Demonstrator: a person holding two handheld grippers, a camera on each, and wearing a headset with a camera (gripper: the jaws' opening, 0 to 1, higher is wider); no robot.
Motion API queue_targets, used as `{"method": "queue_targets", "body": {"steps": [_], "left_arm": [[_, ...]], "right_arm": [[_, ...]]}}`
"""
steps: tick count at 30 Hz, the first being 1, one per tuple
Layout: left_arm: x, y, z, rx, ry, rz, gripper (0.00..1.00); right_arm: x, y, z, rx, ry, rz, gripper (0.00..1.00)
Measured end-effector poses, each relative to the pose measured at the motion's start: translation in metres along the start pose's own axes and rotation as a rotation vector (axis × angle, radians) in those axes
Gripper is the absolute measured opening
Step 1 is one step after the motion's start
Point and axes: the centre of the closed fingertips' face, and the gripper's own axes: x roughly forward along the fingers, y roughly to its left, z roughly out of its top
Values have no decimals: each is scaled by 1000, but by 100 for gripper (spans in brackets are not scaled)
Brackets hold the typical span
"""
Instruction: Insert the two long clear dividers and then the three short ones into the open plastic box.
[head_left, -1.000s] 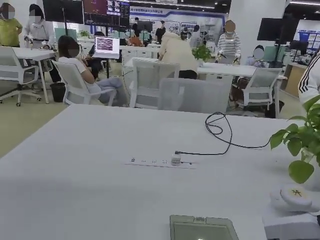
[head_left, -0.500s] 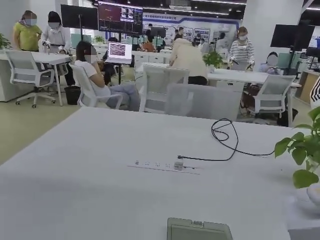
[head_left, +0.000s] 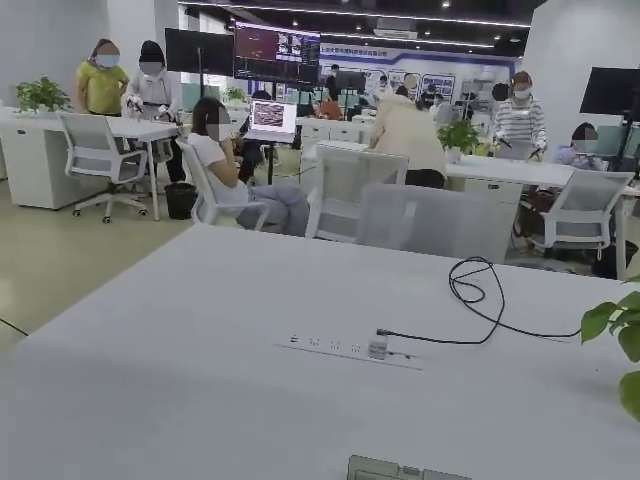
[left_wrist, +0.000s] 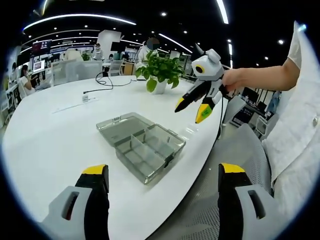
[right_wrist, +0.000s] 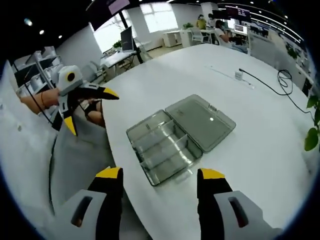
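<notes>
We see the open plastic box (left_wrist: 130, 162) lying on the white table (left_wrist: 45, 140) close to the edge nearest us, with its lid (left_wrist: 117, 127) folded back flat on the far side of the box. Clear dividers (left_wrist: 150, 145) stand inside the box and split it into compartments, though we cannot count them with certainty. Our left gripper (left_wrist: 163, 169) hangs in the air short of the box, on the near side and off the table edge, with its jaws spread wide and nothing between them. Our right gripper (right_wrist: 160, 173) is likewise held back from the box on the near side, with its jaws apart and empty. In the left gripper view the right gripper is raised above and to the right of the box, held by a hand (left_wrist: 235, 80), its yellow-tipped jaws parted and touching nothing. In the right gripper view the left gripper is up and to the left of the box, out past the table edge, with its jaws also parted. Beyond the box, well apart from it, a power strip (right_wrist: 239, 75) lies flat on the table with a black cable (right_wrist: 272, 87) looping away from it. A potted plant (left_wrist: 159, 70) stands on the table past the box. In the head view a thin strip of the lid shows at the bottom edge, with the power strip beyond it.
</notes>
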Motion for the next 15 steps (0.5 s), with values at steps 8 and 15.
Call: {"method": "queue_targets", "body": {"steps": [8, 15], "left_arm": [[0, 5, -2, -5, 11, 4, 93], [1, 7, -2, -14, 13, 5, 93]], "right_arm": [[17, -12, -41, -242, 157, 45, 67], [30, -24, -65, -388, 268, 56, 65]]}}
